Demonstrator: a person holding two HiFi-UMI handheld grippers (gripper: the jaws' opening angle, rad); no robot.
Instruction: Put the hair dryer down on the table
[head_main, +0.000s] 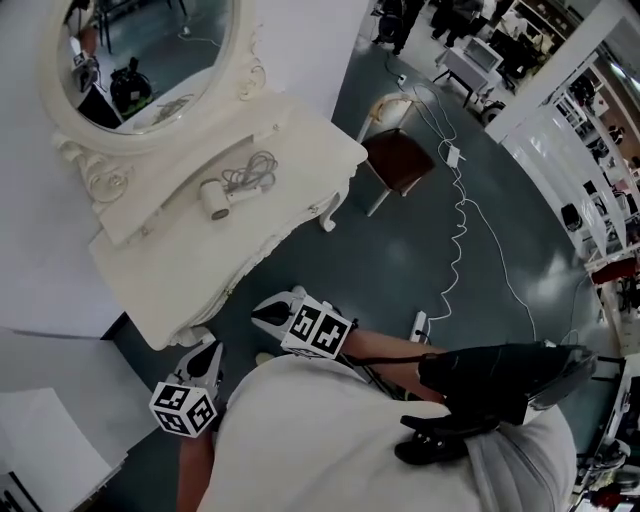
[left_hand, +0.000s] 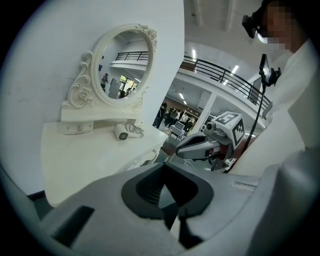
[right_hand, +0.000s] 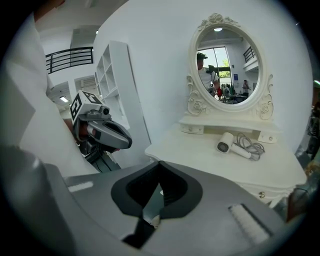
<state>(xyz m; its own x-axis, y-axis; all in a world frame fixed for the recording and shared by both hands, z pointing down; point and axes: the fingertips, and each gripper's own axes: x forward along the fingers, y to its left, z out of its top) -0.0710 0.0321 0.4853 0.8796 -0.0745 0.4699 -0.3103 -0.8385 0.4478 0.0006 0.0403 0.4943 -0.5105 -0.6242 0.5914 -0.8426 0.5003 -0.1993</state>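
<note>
A white hair dryer (head_main: 215, 197) lies on its side on the white dressing table (head_main: 280, 240), its cord (head_main: 256, 171) coiled beside it, just below the oval mirror (head_main: 150, 60). The dryer also shows in the left gripper view (left_hand: 121, 132) and in the right gripper view (right_hand: 225, 142). Both grippers hang close to the person's body, well short of the table. My left gripper (head_main: 211, 350) is shut and holds nothing. My right gripper (head_main: 263, 313) is shut and holds nothing too. Each gripper sees the other: the right gripper (left_hand: 179, 150) and the left gripper (right_hand: 127, 144).
A chair with a brown seat (head_main: 398, 160) stands right of the table. A white cable (head_main: 458, 230) snakes over the dark floor to a power strip (head_main: 419, 325). A tall white shelf (right_hand: 115, 85) stands left of the table against the wall.
</note>
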